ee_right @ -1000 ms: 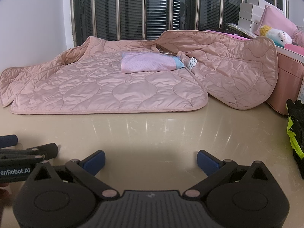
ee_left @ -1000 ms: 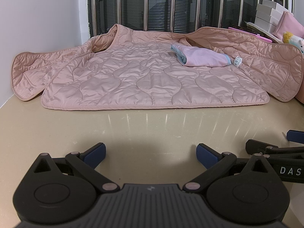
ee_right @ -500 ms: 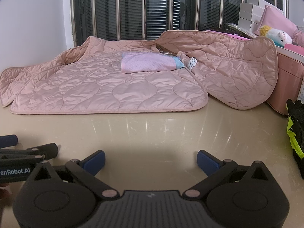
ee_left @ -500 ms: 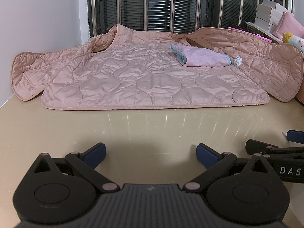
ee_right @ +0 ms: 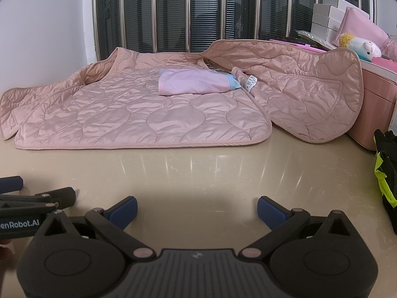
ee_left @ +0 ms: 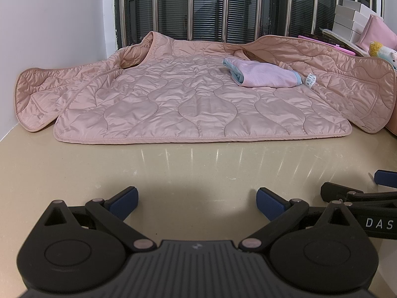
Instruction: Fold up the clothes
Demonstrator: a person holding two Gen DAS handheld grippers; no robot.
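A pink quilted jacket lies spread open on the beige tabletop, its right front panel propped up against a pink box; it also shows in the right wrist view. A small folded lilac garment with light blue trim rests on the jacket's lining, also in the right wrist view. My left gripper is open and empty, low over the bare table well short of the jacket's hem. My right gripper is open and empty beside it, equally short of the hem.
A white wall stands at the left and a barred window behind. A pink box with a plush toy, a pink pouch and white boxes stands at the right. Black and yellow gloves lie at the right edge.
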